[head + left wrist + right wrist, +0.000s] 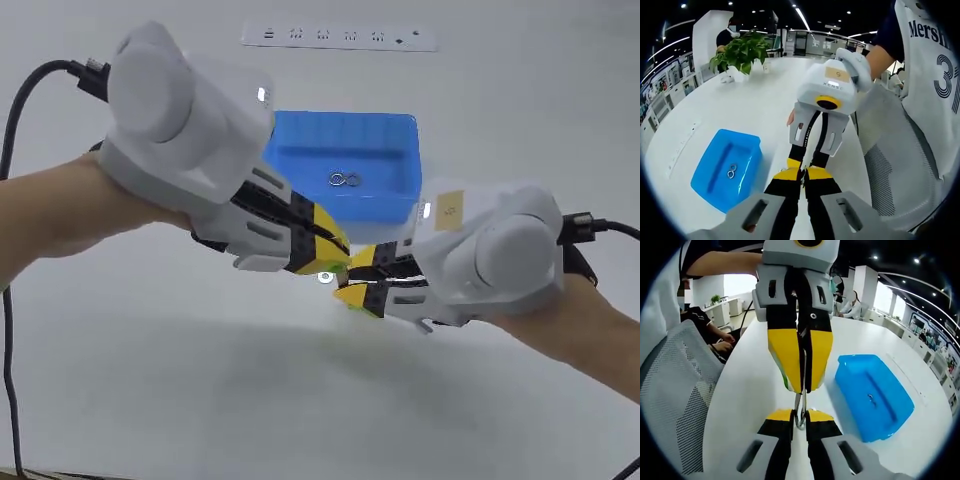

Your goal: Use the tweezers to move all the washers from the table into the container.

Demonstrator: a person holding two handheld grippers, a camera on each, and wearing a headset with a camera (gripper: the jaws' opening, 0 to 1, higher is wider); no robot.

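- Tweezers (pixel 799 402) of slim silver metal are held from both ends above the white tabletop (pixel 200 380).
- The left hand-held gripper (pixel 802 174) is narrowed onto the tweezers' shaft, yellow-tipped jaws pressed close.
- The right hand-held gripper (pixel 800 416) is clamped on the tweezers' looped end, tip to tip with the left one.
- Two small metal washers (pixel 343 180) are noted touching, inside the blue rectangular plastic container (pixel 300 150), just beyond the meeting jaws.

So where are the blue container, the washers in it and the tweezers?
container (pixel 345 117), head view, far rim.
washers (pixel 343 180), head view, middle of the pair.
tweezers (pixel 799 407), right gripper view, metal legs.
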